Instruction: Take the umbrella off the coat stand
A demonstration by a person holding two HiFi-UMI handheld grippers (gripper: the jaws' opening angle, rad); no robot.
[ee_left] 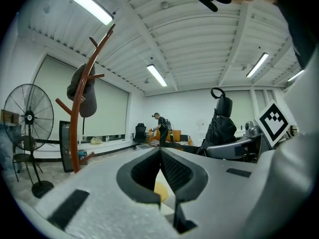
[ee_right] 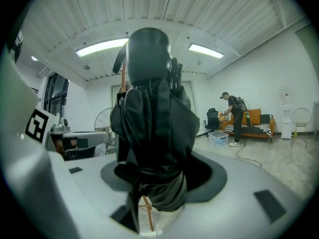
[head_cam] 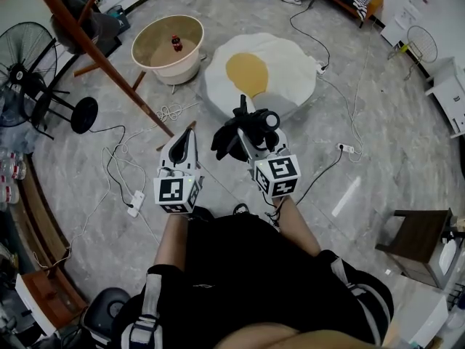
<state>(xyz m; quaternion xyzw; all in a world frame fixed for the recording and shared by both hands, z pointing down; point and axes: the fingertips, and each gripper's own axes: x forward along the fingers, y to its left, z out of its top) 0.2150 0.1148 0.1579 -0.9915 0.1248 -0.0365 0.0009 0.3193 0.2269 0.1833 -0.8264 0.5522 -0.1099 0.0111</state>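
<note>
A black folded umbrella (head_cam: 227, 138) lies level between the jaws of my right gripper (head_cam: 245, 126), which is shut on it. In the right gripper view the umbrella (ee_right: 149, 113) fills the middle, its rounded end toward the camera, above the right gripper (ee_right: 152, 183). My left gripper (head_cam: 185, 138) is beside it on the left, shut, with nothing in it; its pads meet in the left gripper view (ee_left: 160, 156). The brown wooden coat stand (head_cam: 94, 49) is at the upper left, away from both grippers. It also rises at the left (ee_left: 79, 118) with a dark item (ee_left: 83, 91) hanging on it.
A standing fan (head_cam: 29, 78) is left of the coat stand. A beige tub (head_cam: 168, 46) and a fried-egg-shaped cushion (head_cam: 258, 75) lie on the floor ahead. Cables and a power strip (head_cam: 136, 202) trail across the floor. A dark side table (head_cam: 418, 242) stands at the right. A person (ee_right: 234, 118) is far off.
</note>
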